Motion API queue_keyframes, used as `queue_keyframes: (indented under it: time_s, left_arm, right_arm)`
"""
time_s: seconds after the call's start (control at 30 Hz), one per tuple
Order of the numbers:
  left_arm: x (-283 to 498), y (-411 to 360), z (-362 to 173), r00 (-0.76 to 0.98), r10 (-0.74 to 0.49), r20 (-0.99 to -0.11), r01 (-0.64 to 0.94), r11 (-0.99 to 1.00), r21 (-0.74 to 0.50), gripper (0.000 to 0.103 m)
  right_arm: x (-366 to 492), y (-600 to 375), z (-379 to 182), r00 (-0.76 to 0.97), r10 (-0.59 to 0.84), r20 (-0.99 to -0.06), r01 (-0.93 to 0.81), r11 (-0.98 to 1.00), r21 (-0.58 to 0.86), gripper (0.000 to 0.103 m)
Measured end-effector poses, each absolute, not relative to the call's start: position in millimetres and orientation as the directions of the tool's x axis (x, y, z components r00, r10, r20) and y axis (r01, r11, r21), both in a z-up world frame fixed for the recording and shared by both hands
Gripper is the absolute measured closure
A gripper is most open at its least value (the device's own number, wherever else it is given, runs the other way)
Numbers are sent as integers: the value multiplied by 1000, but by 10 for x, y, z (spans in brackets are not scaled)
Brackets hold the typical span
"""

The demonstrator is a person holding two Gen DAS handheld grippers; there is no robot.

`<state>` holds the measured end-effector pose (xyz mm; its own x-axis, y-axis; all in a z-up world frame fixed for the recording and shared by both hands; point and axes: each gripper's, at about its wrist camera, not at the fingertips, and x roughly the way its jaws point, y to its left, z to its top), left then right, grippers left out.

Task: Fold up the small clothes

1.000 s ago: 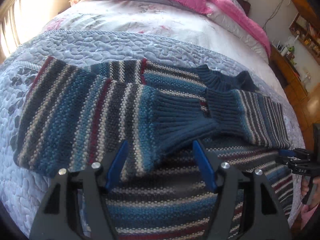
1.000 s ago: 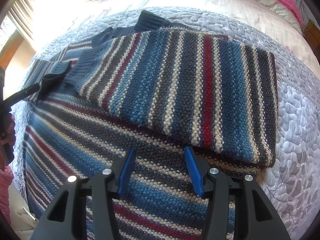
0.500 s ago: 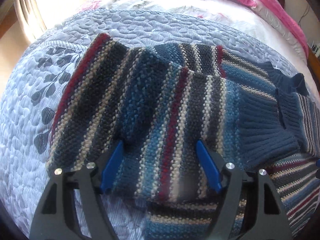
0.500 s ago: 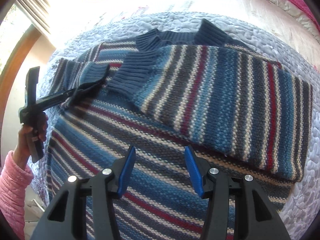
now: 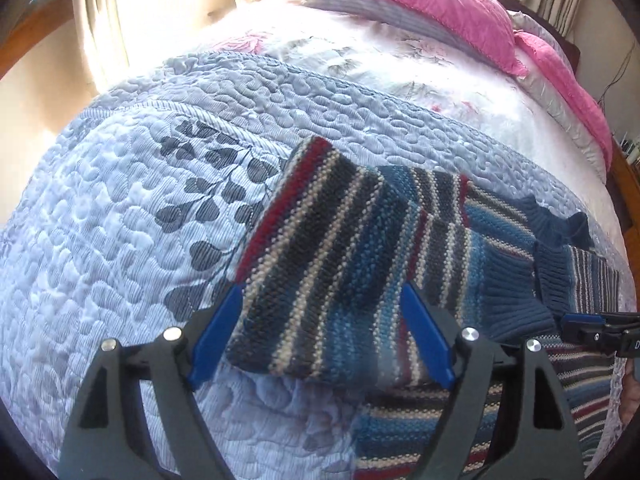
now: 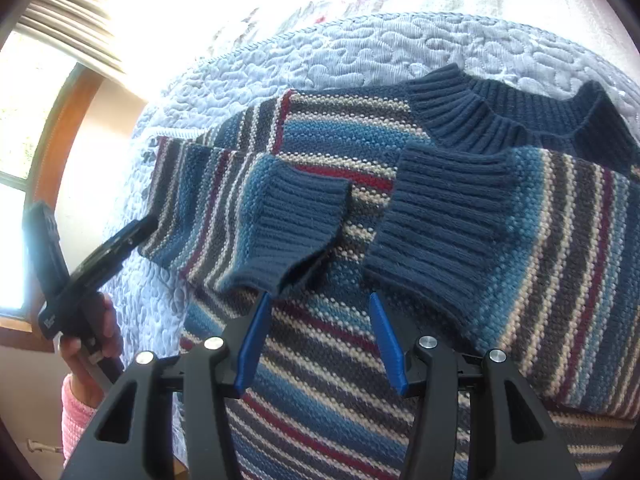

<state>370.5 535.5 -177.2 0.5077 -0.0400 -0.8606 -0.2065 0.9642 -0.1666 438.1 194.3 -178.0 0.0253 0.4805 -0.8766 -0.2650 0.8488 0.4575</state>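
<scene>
The striped sweater [image 6: 400, 320] lies flat on the quilt [image 5: 120, 220], sleeves folded in, cuffs meeting mid-chest; the left gripper [image 5: 320, 336] gapes around the left sleeve's near edge; the right gripper [image 6: 316, 340] gapes, empty, nearer the cuffs.

- Strong daylight pours in from the window [image 6: 16, 152] on the far left, washing out the curtain [image 5: 100, 20] and the far bedding to near white.
- The quilt [image 5: 120, 208] is evenly lit, with soft shadows in its stitching.
- The sweater [image 6: 520, 240] is sharp in the right wrist view; its near edge is slightly blurred in the left wrist view.
- Fisheye bending curves the bed, and dark corners frame both pictures.
</scene>
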Motion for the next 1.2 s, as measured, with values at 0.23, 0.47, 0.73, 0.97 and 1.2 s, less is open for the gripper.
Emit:
queue_keyframes:
  time_s: [0.23, 0.47, 0.73, 0.97, 1.2]
  left_arm:
    - [3688, 5601, -2200, 451, -80, -889, -260, 941, -216, 22]
    - [3610, 5637, -2081, 482, -101, -870, -272, 927, -259, 22]
    - [3599, 5552, -1847, 522, -65, -850, -277, 930, -242, 22]
    - [3702, 5197, -1883, 511, -52, -858, -226, 955, -192, 22]
    - [3797, 4830, -1998, 489, 9, -872, -181, 979, -91, 22]
  right_arm:
    - [4491, 2211, -2043, -5, 486, -874, -252, 845, 471, 52]
    - [4476, 2247, -2046, 39, 512, -858, -293, 827, 480, 97]
    - [4305, 1916, -1518, 180, 512, -840, -387, 822, 419, 97]
    - [4296, 1227, -1326, 258, 496, -829, -329, 852, 407, 97]
    - [4355, 538, -1384, 300, 455, -839, -227, 888, 400, 97]
